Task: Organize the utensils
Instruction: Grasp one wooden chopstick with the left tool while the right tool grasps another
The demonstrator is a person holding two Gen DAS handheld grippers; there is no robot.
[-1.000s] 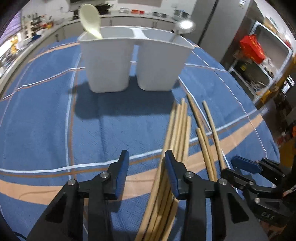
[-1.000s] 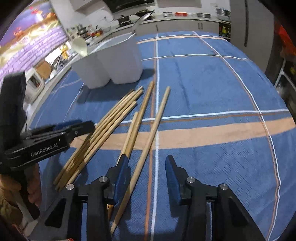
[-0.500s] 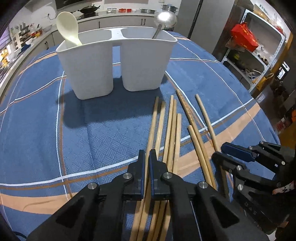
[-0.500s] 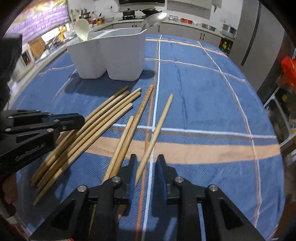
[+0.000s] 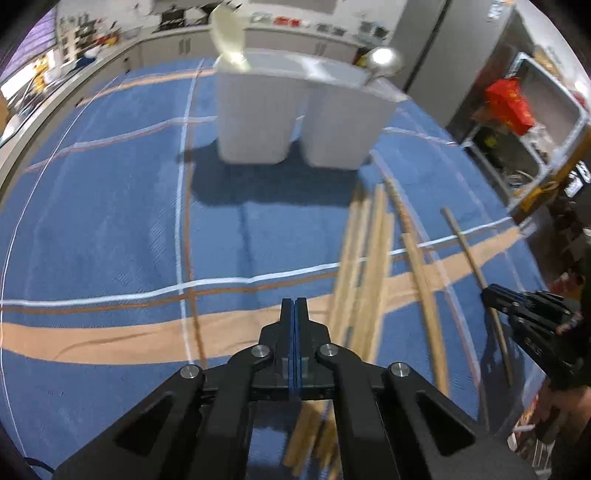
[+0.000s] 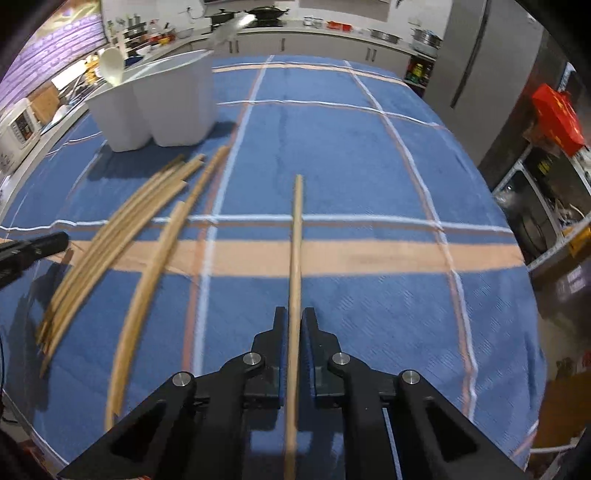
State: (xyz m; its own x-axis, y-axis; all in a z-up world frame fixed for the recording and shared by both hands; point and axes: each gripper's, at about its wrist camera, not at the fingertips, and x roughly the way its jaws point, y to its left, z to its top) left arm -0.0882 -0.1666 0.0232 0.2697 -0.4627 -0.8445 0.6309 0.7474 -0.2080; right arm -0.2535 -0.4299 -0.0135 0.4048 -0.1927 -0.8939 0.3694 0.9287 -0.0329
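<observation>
A white two-compartment holder (image 5: 295, 110) (image 6: 159, 103) stands at the far side of the blue plaid cloth. A cream spoon (image 5: 229, 40) sits in one compartment and a metal spoon (image 5: 382, 61) in the other. Several wooden chopsticks (image 5: 365, 266) (image 6: 122, 229) lie loose in a fan. My left gripper (image 5: 294, 306) hovers just left of them, its jaws closing until they touch, with nothing between them. My right gripper (image 6: 294, 317) is closing on a single chopstick (image 6: 296, 258), which points straight ahead, apart from the pile. In the left wrist view, the right gripper (image 5: 524, 314) shows at the right edge.
The table's blue cloth (image 6: 369, 166) drops off at the right and near edges. A kitchen counter with pots (image 6: 332, 26) runs behind the table. A grey fridge (image 6: 480, 66) and a shelf with a red box (image 6: 557, 118) stand to the right.
Both grippers went from open to shut. The left one shifted left off the pile and came away empty. The right one clamped one chopstick and swung it clear of the others.
</observation>
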